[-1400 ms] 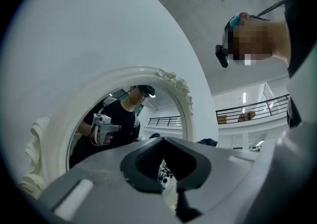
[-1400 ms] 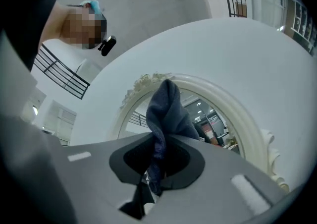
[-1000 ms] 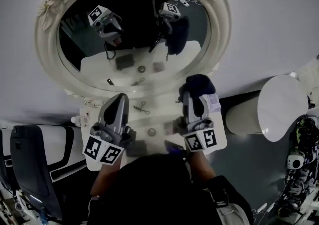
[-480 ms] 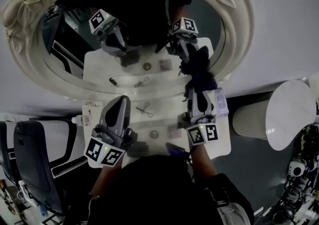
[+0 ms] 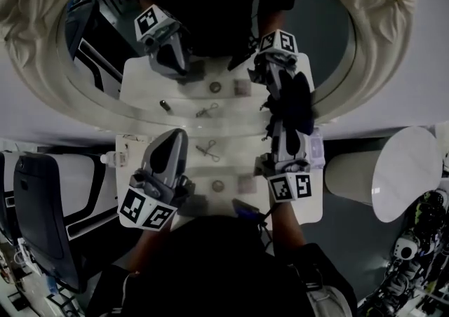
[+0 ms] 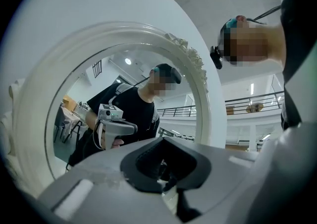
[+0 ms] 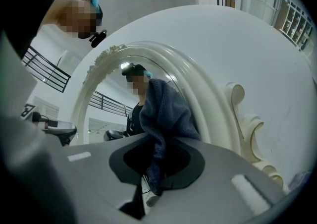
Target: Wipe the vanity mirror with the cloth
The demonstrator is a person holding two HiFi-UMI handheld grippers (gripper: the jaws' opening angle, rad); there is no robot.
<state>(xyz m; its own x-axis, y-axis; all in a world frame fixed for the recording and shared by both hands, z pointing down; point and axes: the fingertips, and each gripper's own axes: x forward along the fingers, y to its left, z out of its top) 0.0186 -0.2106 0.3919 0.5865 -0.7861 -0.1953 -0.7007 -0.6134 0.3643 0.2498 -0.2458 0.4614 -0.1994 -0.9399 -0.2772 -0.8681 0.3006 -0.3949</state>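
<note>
right tongs (image 5: 284, 126) clamp the cloth (image 5: 295, 102) against the mirror (image 5: 330, 35); left tongs (image 5: 174, 137) closed on nothing.

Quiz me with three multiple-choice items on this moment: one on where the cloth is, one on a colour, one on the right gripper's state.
1. Where is the cloth?
A. flat on the table
B. up at the mirror glass
C. hanging off the table edge

2. What colour is the frame?
A. cream
B. black
C. red

3. The right gripper is:
A. open and empty
B. shut on the cloth
C. lying on the table

Answers:
1. B: the head view shows the cloth meeting its own reflection.
2. A: the carved frame looks pale cream in every view.
3. B: the right gripper view shows the cloth clamped in it.
</note>
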